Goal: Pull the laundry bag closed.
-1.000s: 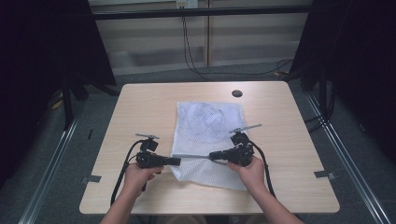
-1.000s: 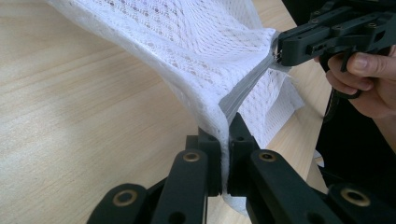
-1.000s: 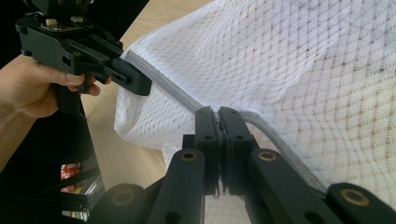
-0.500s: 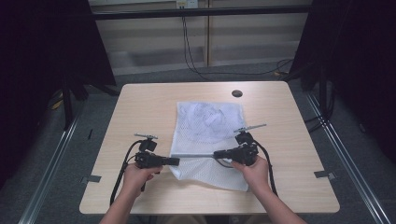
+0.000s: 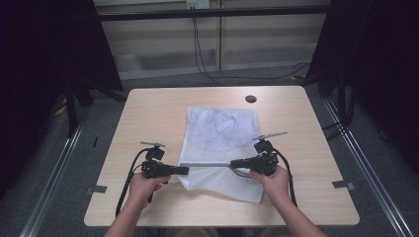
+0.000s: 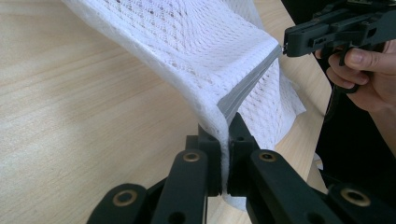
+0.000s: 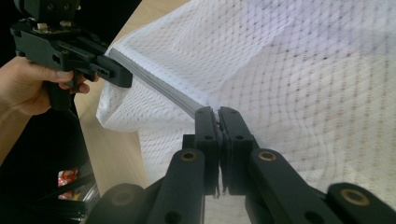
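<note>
A white mesh bag [image 5: 220, 131] lies flat in the middle of the wooden table [image 5: 148, 113]. Its near part is lifted along a grey band [image 5: 207, 164], which runs taut between the two grippers. My left gripper [image 5: 185, 171] is shut on the band's left end, and the left gripper view shows the mesh bag [image 6: 201, 42] and band [image 6: 247, 86] pinched at its tips [image 6: 229, 135]. My right gripper [image 5: 233, 163] is shut on the band's right end, with its tips [image 7: 218, 114] clamped on the band [image 7: 159, 84]. Each gripper view also shows the other gripper [image 6: 299, 42] [image 7: 112, 72].
A dark round hole [image 5: 250, 98] sits in the table's far right area. Black curtains hang on both sides, and floor rails [image 5: 54, 168] run along the table. Bare wood lies to the left and right of the bag.
My right gripper has shifted slightly to the right with the band in it. The left gripper has stayed put.
</note>
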